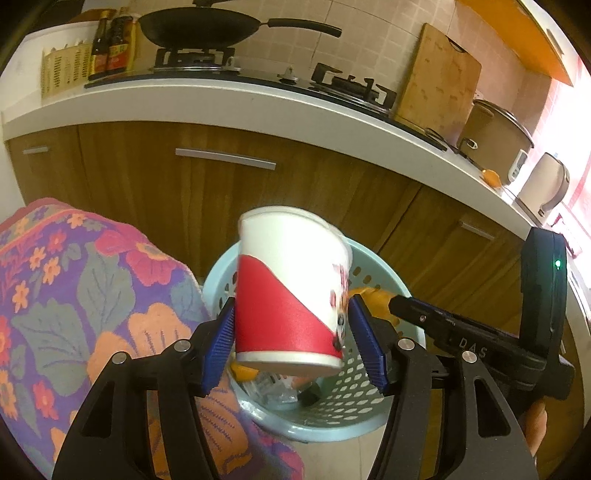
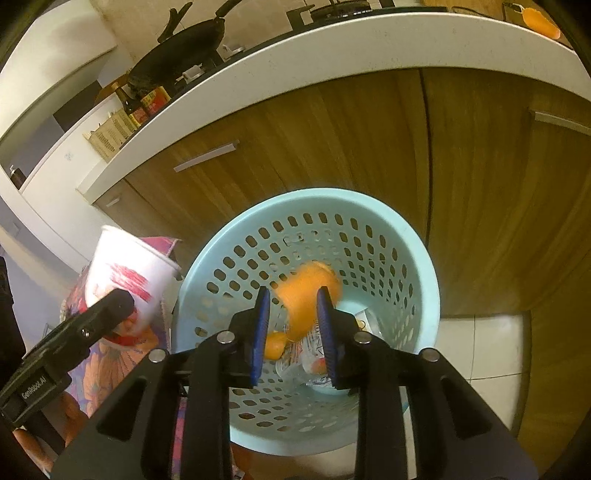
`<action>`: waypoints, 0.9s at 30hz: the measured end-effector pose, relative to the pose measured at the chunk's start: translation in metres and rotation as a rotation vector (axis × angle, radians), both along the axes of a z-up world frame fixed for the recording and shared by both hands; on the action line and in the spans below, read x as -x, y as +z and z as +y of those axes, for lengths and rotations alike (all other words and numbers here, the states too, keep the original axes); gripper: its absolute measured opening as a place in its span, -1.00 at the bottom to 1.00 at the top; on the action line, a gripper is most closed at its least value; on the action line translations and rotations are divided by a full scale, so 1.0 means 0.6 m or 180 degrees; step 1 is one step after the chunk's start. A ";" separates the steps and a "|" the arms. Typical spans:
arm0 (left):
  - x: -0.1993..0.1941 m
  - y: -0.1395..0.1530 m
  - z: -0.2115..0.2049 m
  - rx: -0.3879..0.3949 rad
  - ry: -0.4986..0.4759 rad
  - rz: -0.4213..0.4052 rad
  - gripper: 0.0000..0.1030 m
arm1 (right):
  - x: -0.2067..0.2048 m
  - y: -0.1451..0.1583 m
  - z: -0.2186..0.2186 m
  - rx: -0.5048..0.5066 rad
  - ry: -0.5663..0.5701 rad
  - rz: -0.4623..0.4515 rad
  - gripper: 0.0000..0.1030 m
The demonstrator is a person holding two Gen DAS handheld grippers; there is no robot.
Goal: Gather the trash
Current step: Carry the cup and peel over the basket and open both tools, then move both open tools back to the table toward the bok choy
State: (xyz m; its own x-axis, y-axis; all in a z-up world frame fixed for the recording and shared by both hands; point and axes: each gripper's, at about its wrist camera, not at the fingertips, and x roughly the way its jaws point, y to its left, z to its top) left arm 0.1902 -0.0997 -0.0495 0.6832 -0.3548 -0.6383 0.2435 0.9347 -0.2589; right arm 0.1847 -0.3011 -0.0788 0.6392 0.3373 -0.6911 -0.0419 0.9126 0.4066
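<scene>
My left gripper (image 1: pixel 291 325) is shut on a red and white paper cup (image 1: pixel 291 291) and holds it tilted above the near-left rim of a light blue perforated basket (image 1: pixel 354 398). The cup also shows in the right wrist view (image 2: pixel 125 280). My right gripper (image 2: pixel 293 328) hangs over the basket (image 2: pixel 388 229); a blurred orange peel (image 2: pixel 308 295) sits between its blue pads, which do not seem to press it. More orange peel (image 2: pixel 275 345) and clear plastic wrappers (image 2: pixel 314 369) lie at the basket's bottom. In the left wrist view my right gripper (image 1: pixel 373 299) reaches in from the right.
A floral cloth (image 1: pixel 74 295) covers a surface left of the basket. Wooden cabinets (image 1: pixel 221 192) and a white counter (image 1: pixel 221 99) stand behind, with a wok (image 1: pixel 199 26), sauce bottles (image 1: pixel 110 44), a cutting board (image 1: pixel 439 81), a pot (image 1: pixel 491 129) and a kettle (image 1: pixel 546 184).
</scene>
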 end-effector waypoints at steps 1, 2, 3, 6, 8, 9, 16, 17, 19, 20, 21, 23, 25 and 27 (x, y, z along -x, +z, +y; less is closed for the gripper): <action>0.002 0.001 0.001 -0.0001 -0.0004 0.0000 0.28 | 0.001 0.003 0.000 -0.0007 0.0002 -0.0012 -0.55; 0.004 0.001 0.002 -0.0001 0.0001 -0.0009 0.33 | 0.003 0.006 0.001 -0.0010 0.0002 -0.0026 -0.55; 0.007 0.002 0.003 0.0005 0.0008 -0.0027 0.39 | 0.004 0.008 0.000 -0.0011 0.0007 -0.0033 -0.55; 0.011 0.005 0.005 -0.0009 0.0012 -0.0035 0.39 | 0.010 0.014 -0.002 -0.0027 0.0015 -0.0041 -0.55; 0.017 0.005 0.013 0.0010 0.0030 -0.0015 0.39 | 0.014 0.018 -0.002 -0.0046 0.0022 -0.0048 -0.55; 0.020 0.005 0.018 0.0023 0.0046 -0.0014 0.39 | 0.016 0.021 0.000 -0.0044 0.0033 -0.0058 -0.55; 0.059 0.016 0.057 0.0079 0.0124 -0.0098 0.39 | 0.036 0.055 0.038 0.0020 0.0189 -0.0191 -0.55; 0.067 0.019 0.065 0.0084 0.0144 -0.0130 0.39 | 0.039 0.061 0.048 0.0030 0.0231 -0.0222 -0.55; 0.083 0.027 0.084 0.0091 0.0199 -0.0194 0.39 | 0.044 0.071 0.063 0.0052 0.0299 -0.0275 -0.55; 0.092 0.031 0.095 0.0097 0.0238 -0.0226 0.39 | 0.047 0.075 0.074 0.0069 0.0336 -0.0302 -0.55; 0.101 0.035 0.108 0.0106 0.0290 -0.0257 0.39 | 0.050 0.081 0.088 0.0094 0.0385 -0.0333 -0.55; 0.116 0.041 0.132 0.0119 0.0373 -0.0303 0.39 | 0.054 0.090 0.114 0.0126 0.0475 -0.0371 -0.55; 0.133 0.049 0.164 0.0123 0.0491 -0.0355 0.39 | 0.060 0.099 0.146 0.0143 0.0601 -0.0412 -0.55; 0.148 0.054 0.194 0.0111 0.0600 -0.0401 0.39 | 0.064 0.105 0.179 0.0168 0.0717 -0.0440 -0.55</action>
